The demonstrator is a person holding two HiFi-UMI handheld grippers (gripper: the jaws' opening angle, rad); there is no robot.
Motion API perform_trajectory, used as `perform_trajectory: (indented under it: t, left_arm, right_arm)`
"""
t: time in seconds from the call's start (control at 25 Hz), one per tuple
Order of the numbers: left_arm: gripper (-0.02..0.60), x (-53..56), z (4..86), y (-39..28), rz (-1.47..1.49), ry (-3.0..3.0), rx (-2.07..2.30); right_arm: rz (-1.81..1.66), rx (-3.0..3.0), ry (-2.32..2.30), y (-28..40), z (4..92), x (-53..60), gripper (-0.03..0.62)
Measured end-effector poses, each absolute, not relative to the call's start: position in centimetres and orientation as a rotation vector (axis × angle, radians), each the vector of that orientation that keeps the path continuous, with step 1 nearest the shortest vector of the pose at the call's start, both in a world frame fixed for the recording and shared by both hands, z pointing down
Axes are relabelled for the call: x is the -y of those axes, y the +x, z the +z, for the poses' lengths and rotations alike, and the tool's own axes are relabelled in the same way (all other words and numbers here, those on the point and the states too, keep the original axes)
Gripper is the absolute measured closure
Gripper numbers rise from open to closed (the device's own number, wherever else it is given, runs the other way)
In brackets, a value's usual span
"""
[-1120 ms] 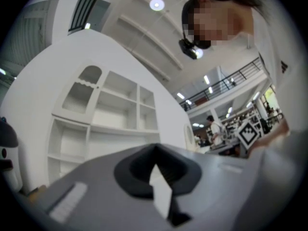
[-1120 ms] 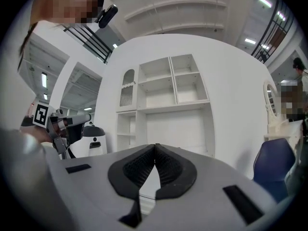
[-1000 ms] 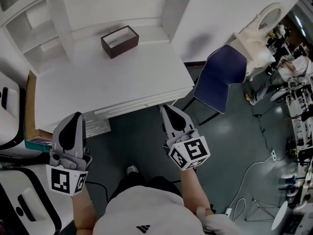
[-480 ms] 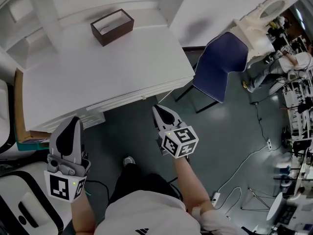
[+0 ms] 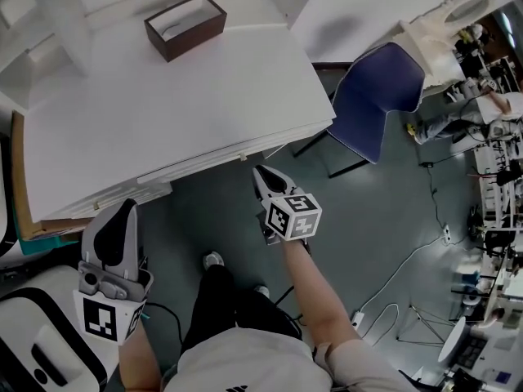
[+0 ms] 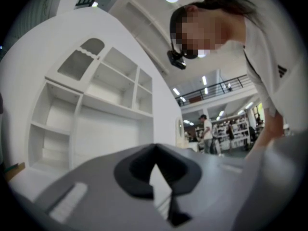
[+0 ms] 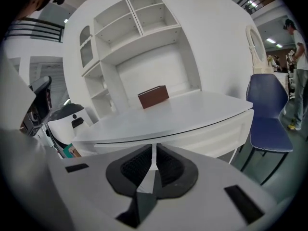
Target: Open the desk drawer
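Observation:
The white desk [image 5: 163,104] has a shallow drawer [image 5: 204,161] along its front edge, shut, with a small knob [image 5: 243,156]. My right gripper [image 5: 260,173] hangs just below and in front of that edge, near the knob and apart from it. Its jaws have just been opening and show a narrow slit with nothing between them. In the right gripper view the right gripper [image 7: 154,150] points at the drawer front [image 7: 211,131]. My left gripper [image 5: 127,207] floats low at the desk's left front corner, jaws together and empty. The left gripper [image 6: 155,150] faces a white shelf unit [image 6: 91,114].
A brown open box [image 5: 185,24] sits at the back of the desk top. A blue chair [image 5: 376,96] stands to the desk's right. A white machine [image 5: 33,341] is at the lower left. The person's legs and shoes [image 5: 214,260] are below the desk front.
Both grippers have sunk, the right one much further, from level with the desk edge to below it. The right gripper has tipped downward and its jaws have parted slightly.

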State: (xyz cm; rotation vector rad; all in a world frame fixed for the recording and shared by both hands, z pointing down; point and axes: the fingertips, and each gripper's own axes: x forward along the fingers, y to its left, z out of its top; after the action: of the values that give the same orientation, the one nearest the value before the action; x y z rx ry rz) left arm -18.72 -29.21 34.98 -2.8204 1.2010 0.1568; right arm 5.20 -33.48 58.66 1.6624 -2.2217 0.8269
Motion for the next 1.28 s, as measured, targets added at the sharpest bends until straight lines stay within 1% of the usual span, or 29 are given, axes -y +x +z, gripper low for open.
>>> perform_trajectory:
  t: [0.12,0.48,0.8,0.92,1.16,1.28]
  left_arm:
    - [0.575,29.8,35.8,-18.7,0.151,-2.829,-1.200]
    - [0.575,30.3,38.1,-18.7,0.117,-2.853,-1.227]
    - [0.575,30.5,39.2,-18.9,0.098,-2.862,-1.251]
    - [0.575,30.5,39.4,-19.0,0.090,-2.864,-1.264]
    - [0.575,30.7,40.1,-19.5,0.061,-2.858,-1.289]
    - [0.575,30.8,40.2,-19.5,0.055,-2.854,-1.292]
  right_arm:
    - [0.844,2.193,1.652,5.4,60.5,34.6,0.548]
    - [0.879,2.122,1.597,5.5,65.5,36.5,0.521]
    - [0.877,2.075,1.565,5.8,68.3,38.0,0.499]
    - [0.874,2.058,1.543,5.7,69.1,38.3,0.499]
    - [0.842,2.030,1.516,5.3,70.7,38.7,0.531]
    - [0.833,2.015,1.547,5.3,70.7,38.7,0.526]
